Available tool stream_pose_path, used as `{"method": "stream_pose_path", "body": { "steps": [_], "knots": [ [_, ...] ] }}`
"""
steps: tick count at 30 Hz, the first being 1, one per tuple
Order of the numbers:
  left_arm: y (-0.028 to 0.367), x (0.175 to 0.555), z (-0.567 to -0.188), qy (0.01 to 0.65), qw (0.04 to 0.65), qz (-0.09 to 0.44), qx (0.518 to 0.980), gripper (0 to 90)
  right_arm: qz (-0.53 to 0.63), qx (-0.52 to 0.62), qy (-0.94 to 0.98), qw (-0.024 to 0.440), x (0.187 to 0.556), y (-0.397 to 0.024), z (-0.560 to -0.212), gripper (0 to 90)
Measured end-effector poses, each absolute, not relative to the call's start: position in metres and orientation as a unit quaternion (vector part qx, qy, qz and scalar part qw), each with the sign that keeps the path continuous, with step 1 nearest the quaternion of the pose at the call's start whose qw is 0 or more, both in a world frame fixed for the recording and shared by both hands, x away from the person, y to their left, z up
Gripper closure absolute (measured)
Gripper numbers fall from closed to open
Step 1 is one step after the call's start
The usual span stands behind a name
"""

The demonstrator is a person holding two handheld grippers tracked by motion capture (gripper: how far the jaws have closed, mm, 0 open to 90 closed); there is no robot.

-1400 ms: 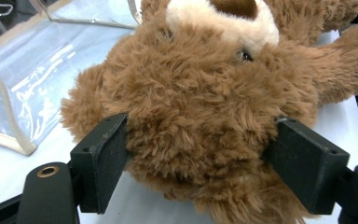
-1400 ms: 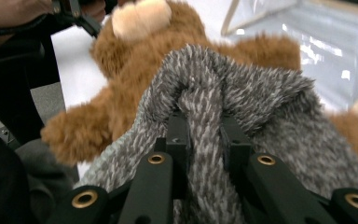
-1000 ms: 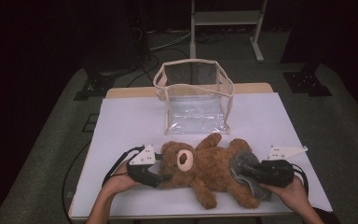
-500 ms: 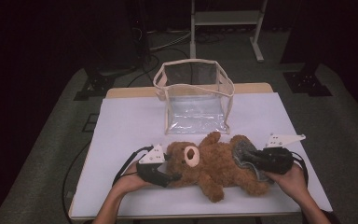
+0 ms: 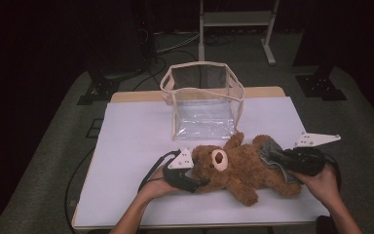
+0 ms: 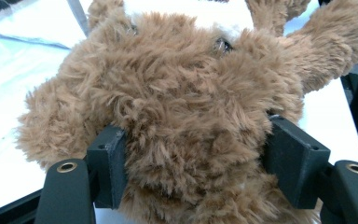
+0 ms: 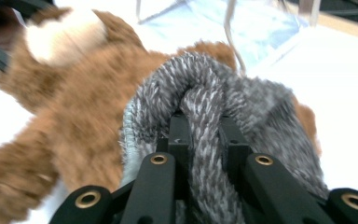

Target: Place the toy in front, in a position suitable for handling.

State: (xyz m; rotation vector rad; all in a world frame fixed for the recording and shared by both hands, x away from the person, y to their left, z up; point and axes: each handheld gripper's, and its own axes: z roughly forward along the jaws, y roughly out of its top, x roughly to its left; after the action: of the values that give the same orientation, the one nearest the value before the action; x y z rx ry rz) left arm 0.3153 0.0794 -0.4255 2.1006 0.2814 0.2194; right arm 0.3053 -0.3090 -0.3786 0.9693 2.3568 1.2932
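A brown teddy bear point(image 5: 243, 168) lies on the near part of the white table point(image 5: 131, 141), just before a clear bag point(image 5: 204, 100). Left gripper point(image 5: 195, 183) clamps its head; right gripper point(image 5: 277, 161) pinches its grey knit garment point(image 7: 205, 107) (jaws nearly together).

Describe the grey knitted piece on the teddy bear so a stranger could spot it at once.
Start at the white table, where a brown teddy bear lies in front of the clear bag. Follow its body away from the head to the right gripper. Pinched there is the grey knitted garment, ribbed yarn, the one grey patch amid brown fur.
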Motion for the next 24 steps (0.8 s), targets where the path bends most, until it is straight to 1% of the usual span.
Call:
{"method": "stream_pose_path", "body": {
  "steps": [4, 7, 10, 13, 15, 16, 19, 20, 24],
  "knots": [
    [0.081, 0.315, -0.423, 0.116, 0.482, 0.1, 0.863, 27.4, 0.458, 0.299, 0.827, 0.134, 0.302, -0.291, -0.358, 78.4],
    [0.081, 0.314, -0.422, 0.109, 0.477, 0.108, 0.865, 27.0, 0.461, 0.259, 0.841, 0.113, 0.304, -0.262, -0.345, 78.4],
    [0.083, 0.313, -0.422, 0.11, 0.477, 0.114, 0.864, 26.2, 0.456, 0.227, 0.855, 0.096, 0.308, -0.232, -0.341, 78.3],
    [0.089, 0.313, -0.421, 0.11, 0.472, 0.121, 0.866, 26.2, 0.444, 0.216, 0.865, 0.085, 0.313, -0.213, -0.347, 78.2],
    [0.094, 0.313, -0.42, 0.114, 0.477, 0.118, 0.863, 27.7, 0.43, 0.218, 0.872, 0.085, 0.315, -0.21, -0.354, 78.2],
    [0.097, 0.313, -0.419, 0.113, 0.479, 0.119, 0.862, 31.2, 0.428, 0.222, 0.872, 0.084, 0.315, -0.212, -0.356, 78.2],
    [0.099, 0.311, -0.418, 0.105, 0.485, 0.115, 0.861, 37.6, 0.427, 0.236, 0.869, 0.079, 0.314, -0.224, -0.358, 78.4],
    [0.099, 0.311, -0.418, 0.101, 0.482, 0.114, 0.863, 38.2, 0.429, 0.241, 0.868, 0.073, 0.313, -0.227, -0.357, 78.4],
    [0.098, 0.311, -0.422, 0.1, 0.476, 0.111, 0.866, 38.4, 0.434, 0.249, 0.863, 0.074, 0.314, -0.228, -0.348, 78.5]
  ]
}}
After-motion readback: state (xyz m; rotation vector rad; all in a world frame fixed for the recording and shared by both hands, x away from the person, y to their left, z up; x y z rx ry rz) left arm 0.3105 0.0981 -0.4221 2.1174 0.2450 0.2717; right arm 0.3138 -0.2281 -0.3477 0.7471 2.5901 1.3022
